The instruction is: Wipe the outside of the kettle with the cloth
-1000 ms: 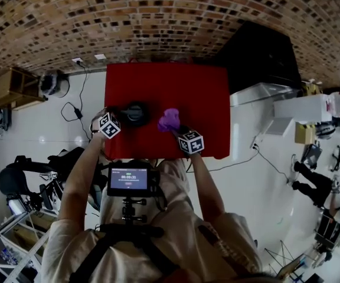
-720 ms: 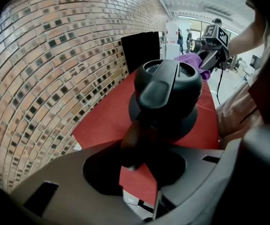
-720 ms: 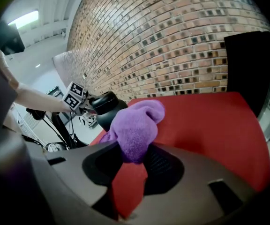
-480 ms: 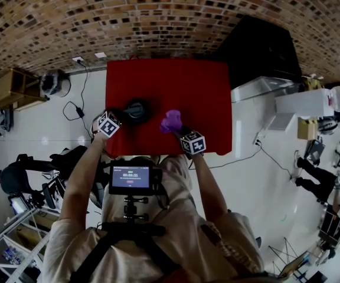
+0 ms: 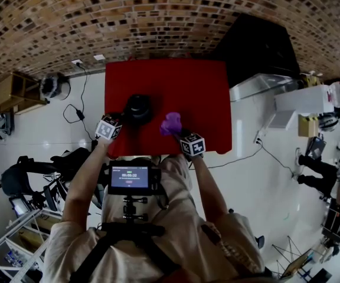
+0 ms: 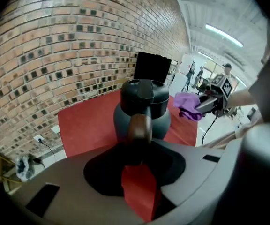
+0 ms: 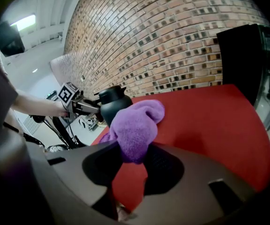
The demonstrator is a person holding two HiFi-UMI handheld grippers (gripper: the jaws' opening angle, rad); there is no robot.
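Note:
A dark grey kettle (image 5: 138, 107) with a black lid stands on the red table (image 5: 199, 87), left of centre. My left gripper (image 5: 123, 118) is shut on its brown handle (image 6: 139, 127), with the kettle body (image 6: 142, 109) just beyond the jaws. My right gripper (image 5: 179, 132) is shut on a bunched purple cloth (image 5: 171, 122), held above the table to the right of the kettle and apart from it. In the right gripper view the cloth (image 7: 136, 125) bulges up out of the jaws, and the kettle (image 7: 112, 102) and left gripper (image 7: 86, 108) show behind it.
A tall black cabinet (image 5: 258, 52) stands at the table's back right corner. Cables and a wall socket (image 5: 77, 61) lie on the white floor to the left. A brick wall (image 6: 69, 41) runs behind the table. A camera rig (image 5: 128, 178) hangs on the person's chest.
The left gripper has rolled and closed on the kettle's handle, and the kettle has shifted slightly away from the person. The right gripper with the cloth has drifted a little.

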